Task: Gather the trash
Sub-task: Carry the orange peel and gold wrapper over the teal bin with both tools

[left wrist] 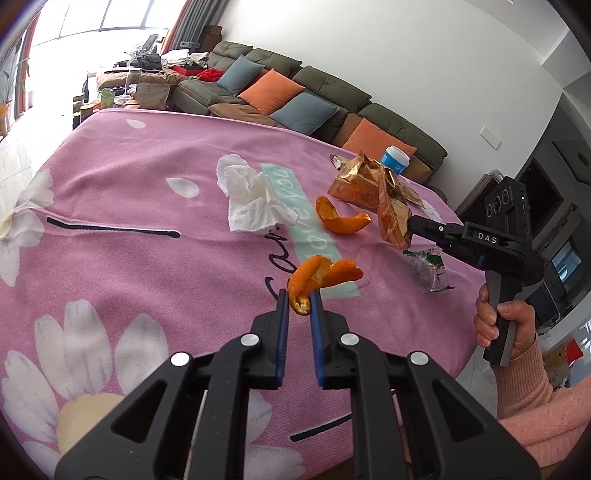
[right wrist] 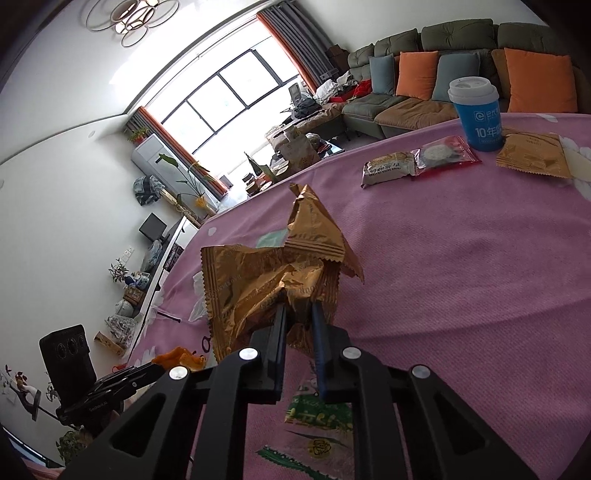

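tablecloth (left wrist: 147, 192): matt woven cloth | wrapper (right wrist: 258, 280): glossy crinkled gold foil | tissue (left wrist: 251, 201): soft paper

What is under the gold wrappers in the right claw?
A green-printed clear wrapper lies on the pink tablecloth beneath the gold wrappers. Its far end is covered.

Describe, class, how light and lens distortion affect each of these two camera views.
Left wrist view: the window is blown out white, washing out that corner, and the sofa bows along the fisheye curve while the held orange peel stays sharp. Right wrist view: the window glares, its frame curves strongly, and the gold wrapper glints softly; dark vignette rings both.
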Tool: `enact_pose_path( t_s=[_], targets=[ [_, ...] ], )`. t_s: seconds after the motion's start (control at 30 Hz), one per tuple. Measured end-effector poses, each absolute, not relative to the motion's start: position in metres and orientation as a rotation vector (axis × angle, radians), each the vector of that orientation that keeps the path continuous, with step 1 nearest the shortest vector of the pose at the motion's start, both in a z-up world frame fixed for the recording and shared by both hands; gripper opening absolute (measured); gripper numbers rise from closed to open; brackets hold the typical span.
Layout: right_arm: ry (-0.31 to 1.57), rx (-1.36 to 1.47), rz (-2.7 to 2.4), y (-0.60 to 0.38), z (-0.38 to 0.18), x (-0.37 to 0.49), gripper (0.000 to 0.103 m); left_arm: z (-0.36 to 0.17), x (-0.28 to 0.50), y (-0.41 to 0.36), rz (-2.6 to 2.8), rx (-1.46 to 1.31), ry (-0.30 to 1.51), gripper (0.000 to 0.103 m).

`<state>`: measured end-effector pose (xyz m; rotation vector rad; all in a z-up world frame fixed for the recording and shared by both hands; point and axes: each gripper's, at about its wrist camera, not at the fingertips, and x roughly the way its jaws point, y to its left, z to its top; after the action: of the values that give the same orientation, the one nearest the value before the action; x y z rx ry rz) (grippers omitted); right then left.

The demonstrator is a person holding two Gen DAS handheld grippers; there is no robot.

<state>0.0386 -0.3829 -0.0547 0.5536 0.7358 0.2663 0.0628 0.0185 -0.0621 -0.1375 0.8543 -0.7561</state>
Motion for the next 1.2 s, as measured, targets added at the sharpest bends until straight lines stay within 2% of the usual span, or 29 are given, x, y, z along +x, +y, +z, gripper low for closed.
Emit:
enact_pose_path(
  t_s=[0.43,1.2],
  targets=[
    [0.728,0.491,0.453,-0.316,-0.033,0.043,0.012,-0.046,0.051,0.082,-0.63,-0.203,0.795,0.012],
    [0.816,0.265,0.784,-0.142,-0.016,0.112,0.012,-0.023,0.013,0.235,-0.245,-0.344,0.671,0.012]
  ],
)
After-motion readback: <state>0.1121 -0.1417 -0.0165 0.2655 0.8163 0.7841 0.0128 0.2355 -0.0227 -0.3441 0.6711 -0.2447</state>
